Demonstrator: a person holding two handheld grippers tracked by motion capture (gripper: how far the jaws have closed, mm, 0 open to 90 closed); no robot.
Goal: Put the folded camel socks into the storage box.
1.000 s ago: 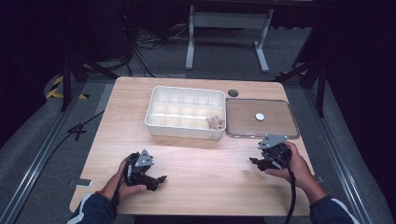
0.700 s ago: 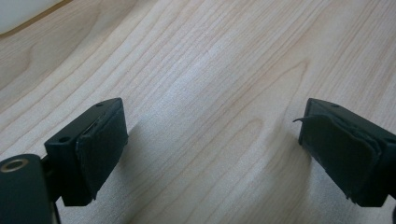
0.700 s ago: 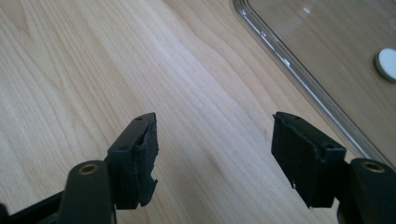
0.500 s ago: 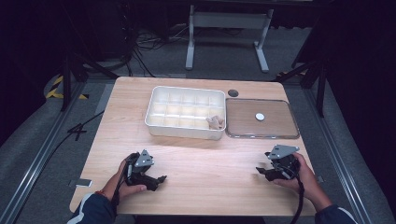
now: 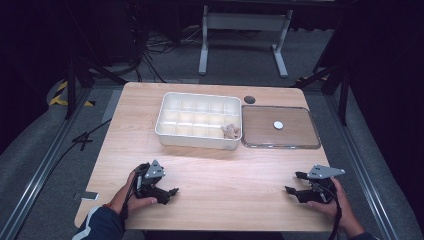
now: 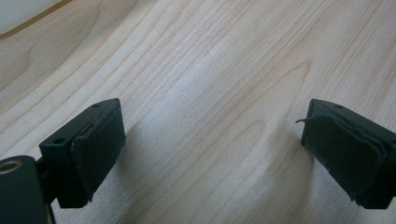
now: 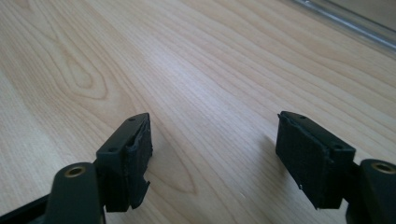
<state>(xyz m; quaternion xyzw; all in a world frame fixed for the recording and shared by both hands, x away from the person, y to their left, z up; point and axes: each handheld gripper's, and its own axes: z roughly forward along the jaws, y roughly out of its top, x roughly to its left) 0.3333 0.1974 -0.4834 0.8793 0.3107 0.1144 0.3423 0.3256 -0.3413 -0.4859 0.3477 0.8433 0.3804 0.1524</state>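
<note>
Counting from the left: two grippers, one white compartment tray, one clear flat lid, one small dark disc on the table.

My left gripper (image 5: 169,192) rests low on the table (image 5: 225,175) near the front left corner, jaws spread wide with bare wood between them; its long axis runs across the table, tips aimed right. In the left gripper view the pads (image 6: 95,149) sit just above the grain and a white edge of the tray shows in the top left corner.

White tray (image 5: 172,131) sits past the middle of the table, long side running left to right. Its one load, a small heap of tan pieces (image 5: 230,131), lies in the front right compartment; I cannot count them. The other compartments look bare.

Clear lid (image 5: 310,142) lies flat just right of the tray, nearly touching it, a white round spot (image 5: 278,125) on it. Dark disc (image 5: 249,99) sits behind the gap between the two.

My right gripper (image 5: 295,183) is near the front right corner, tips aimed left toward the other gripper; jaws apart and just opened wider, holding only air. Open wood lies between both grippers and the tray.
</note>
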